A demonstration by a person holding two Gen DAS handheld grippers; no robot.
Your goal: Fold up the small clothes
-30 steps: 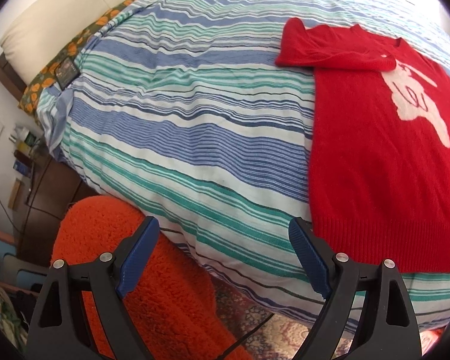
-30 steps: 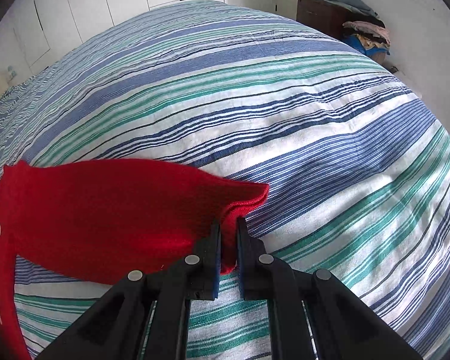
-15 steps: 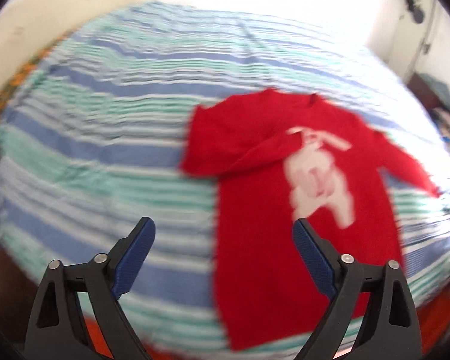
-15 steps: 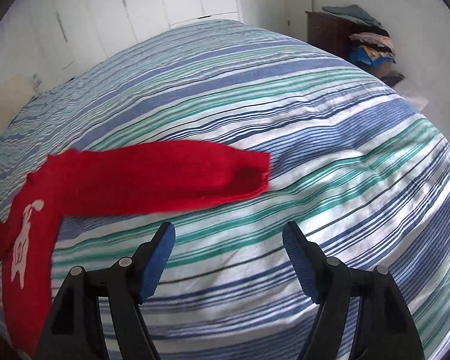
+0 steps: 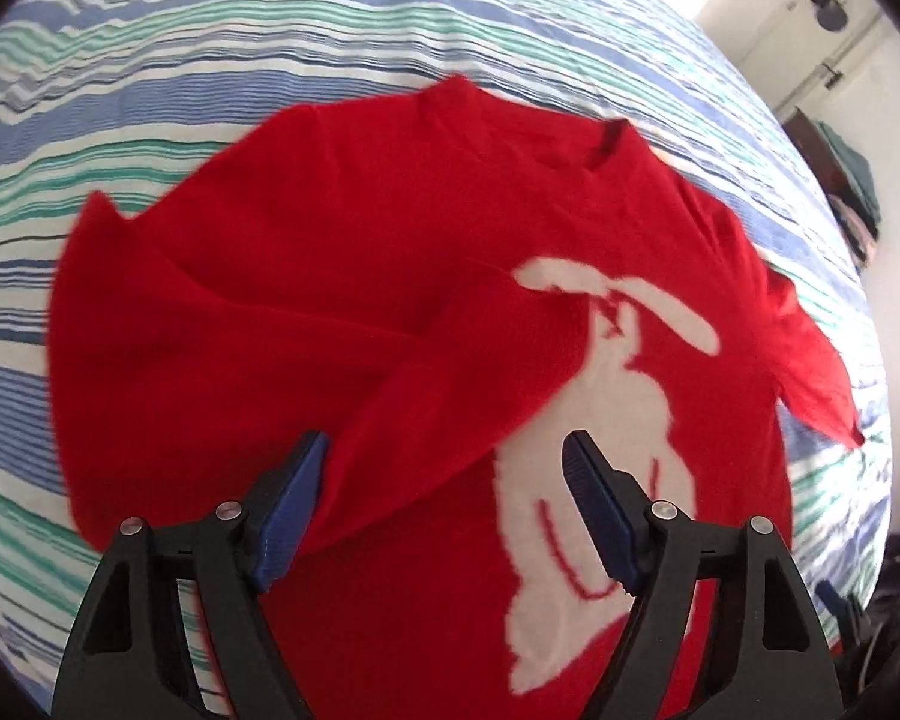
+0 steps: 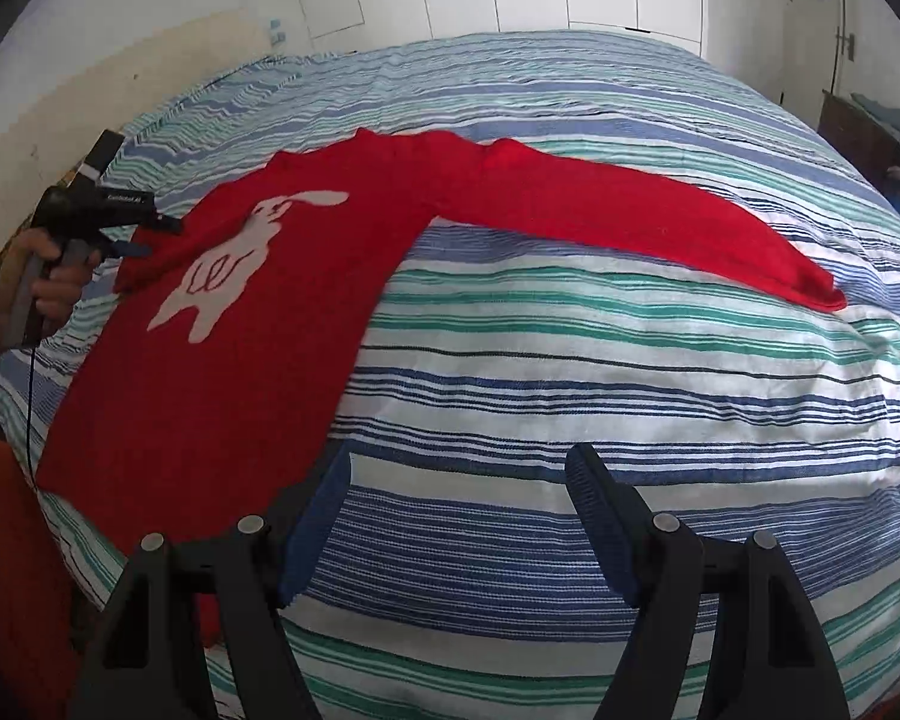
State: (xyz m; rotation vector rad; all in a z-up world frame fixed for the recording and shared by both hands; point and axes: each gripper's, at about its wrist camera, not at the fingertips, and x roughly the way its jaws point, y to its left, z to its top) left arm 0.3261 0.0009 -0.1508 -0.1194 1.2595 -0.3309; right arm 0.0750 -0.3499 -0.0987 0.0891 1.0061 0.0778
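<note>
since a second ago the right gripper (image 6: 456, 516) has let go of the sleeve cuff it was pinching and is now standing with its blue pads apart, nothing between them, over bare striped cover. the left gripper (image 5: 444, 504) has swung off the bed edge and is now hanging over the folded sleeve, its jaws closing, pads not pressing anything yet; red knit is showing in the gap between them.

the red knitted jumper with a white rabbit figure (image 6: 258, 324) is lying flat, front up, on the blue, green and white striped bed cover (image 6: 570, 396). in the right wrist view its body is sitting at 9 o'clock of the frame, hem toward 7 o'clock, neck toward 11 o'clock. one long red sleeve (image 6: 660, 222) is stretching out flat toward 3 o'clock, its cuff resting on the cover well apart from the right gripper. the other red sleeve (image 5: 306, 324) is lying folded across the chest, its end reaching the rabbit's ears in the left wrist view.

a person's hand (image 6: 48, 282) is gripping the left gripper's handle at 9 o'clock of the right wrist view, with a thin dark cable hanging below it. the left view is slightly blurred.
</note>
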